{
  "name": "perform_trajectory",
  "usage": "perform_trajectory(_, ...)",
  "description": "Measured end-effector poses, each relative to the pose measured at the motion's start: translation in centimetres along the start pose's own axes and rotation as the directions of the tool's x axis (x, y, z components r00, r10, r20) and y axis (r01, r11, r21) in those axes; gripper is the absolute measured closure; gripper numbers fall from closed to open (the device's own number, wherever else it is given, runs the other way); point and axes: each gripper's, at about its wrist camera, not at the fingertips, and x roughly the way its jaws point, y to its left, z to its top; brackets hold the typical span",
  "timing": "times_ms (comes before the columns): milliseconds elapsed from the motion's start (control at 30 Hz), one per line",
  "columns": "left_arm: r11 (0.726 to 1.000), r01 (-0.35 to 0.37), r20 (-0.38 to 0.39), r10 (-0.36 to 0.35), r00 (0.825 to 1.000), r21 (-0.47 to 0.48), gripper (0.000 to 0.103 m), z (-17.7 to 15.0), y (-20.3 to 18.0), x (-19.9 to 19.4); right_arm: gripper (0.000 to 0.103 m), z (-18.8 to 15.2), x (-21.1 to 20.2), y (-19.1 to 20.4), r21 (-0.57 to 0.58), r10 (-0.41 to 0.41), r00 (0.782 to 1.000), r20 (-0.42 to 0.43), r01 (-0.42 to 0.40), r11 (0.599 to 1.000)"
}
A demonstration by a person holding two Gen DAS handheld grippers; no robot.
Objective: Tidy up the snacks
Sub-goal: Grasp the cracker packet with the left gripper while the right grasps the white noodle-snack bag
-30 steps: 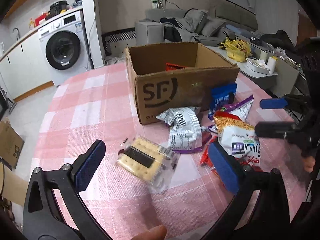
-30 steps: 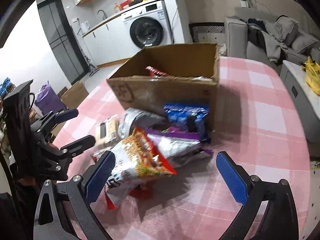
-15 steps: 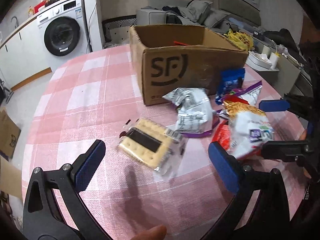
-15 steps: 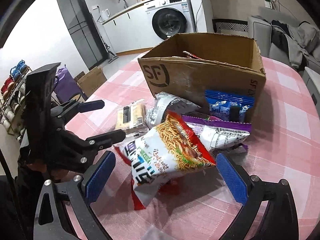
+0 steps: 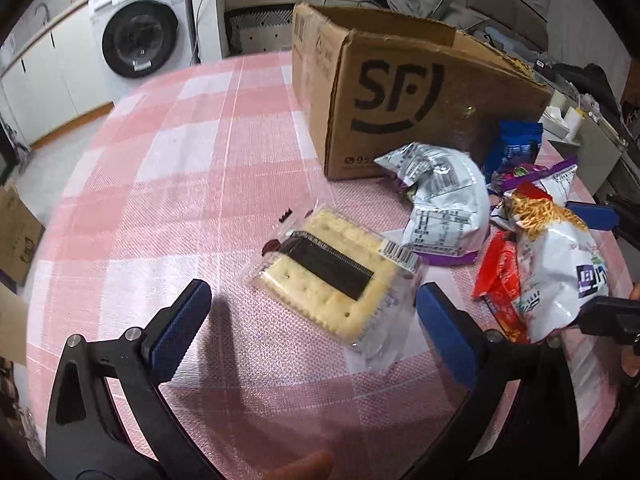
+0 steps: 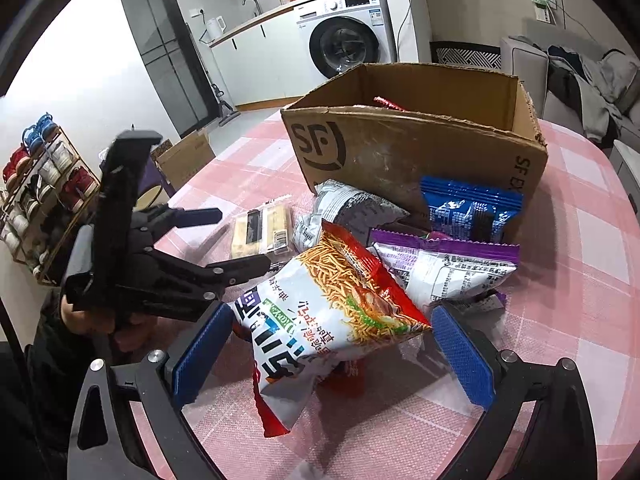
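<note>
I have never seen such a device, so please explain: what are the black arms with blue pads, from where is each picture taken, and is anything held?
They are two hand-held grippers with cameras, no robot. The left view looks along the left gripper, open around a cracker pack on the pink checked table. The right view looks along the right gripper, open around a noodle snack bag. Nothing is held yet. Other snack bags lie before a cardboard box.

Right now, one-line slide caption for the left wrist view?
Open left gripper straddling a clear-wrapped cracker pack on the pink checked tablecloth, cardboard box behind.
</note>
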Motion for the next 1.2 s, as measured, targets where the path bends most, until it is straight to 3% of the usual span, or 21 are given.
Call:
perform_trajectory(200,1.000,0.006,-0.004,-0.006,1.000,-0.007,0.003,0.4,0.5,1.0,0.007,0.0,-0.2,-0.3,0.004,0.009,1.000,0.017,-0.009,1.000)
perform_trajectory(333,0.999,0.037,0.014,-0.037,0.999,0.024,0.022,0.4,0.1,0.8,0.013,0.0,-0.5,-0.4,-0.001,0.014,1.000,0.023,-0.014,1.000)
perform_trajectory(367,0.999,0.041,0.017,-0.041,0.999,0.031,0.027,0.4,0.0,0.8,0.020,0.0,-0.6,-0.5,0.000,0.016,1.000,0.024,-0.016,1.000)
perform_trajectory(533,0.997,0.061,0.027,-0.062,0.998,0.042,0.041,0.4,0.0,0.7,0.023,0.0,-1.1,-0.4,-0.026,0.030,0.999,0.022,-0.029,0.999)
perform_trajectory(567,0.997,0.067,0.028,-0.068,0.997,0.047,0.059,0.3,-0.1,0.6,0.023,-0.1,-1.1,-0.3,-0.028,0.033,0.999,0.021,-0.033,0.999)
perform_trajectory(600,0.996,0.072,0.033,-0.074,0.997,0.056,0.062,0.3,-0.2,0.5,0.024,-0.1,-1.2,-0.3,-0.032,0.040,0.999,0.021,-0.039,0.999)
perform_trajectory(933,0.994,0.091,0.010,-0.092,0.996,0.054,0.065,0.0,-0.1,-0.2,0.025,-0.3,-1.7,0.6,-0.070,0.062,0.998,0.025,-0.060,0.996)
perform_trajectory(1067,0.997,0.039,0.000,-0.039,0.999,0.072,0.064,0.1,0.6,-0.4,0.025,-0.2,-1.8,0.0,-0.047,0.063,0.998,0.030,-0.062,0.997)
perform_trajectory(1200,1.000,0.014,-0.005,-0.014,1.000,0.014,0.061,0.4,2.2,-0.7,0.025,-0.3,-1.9,-0.5,-0.032,0.070,0.997,0.036,-0.069,0.997)
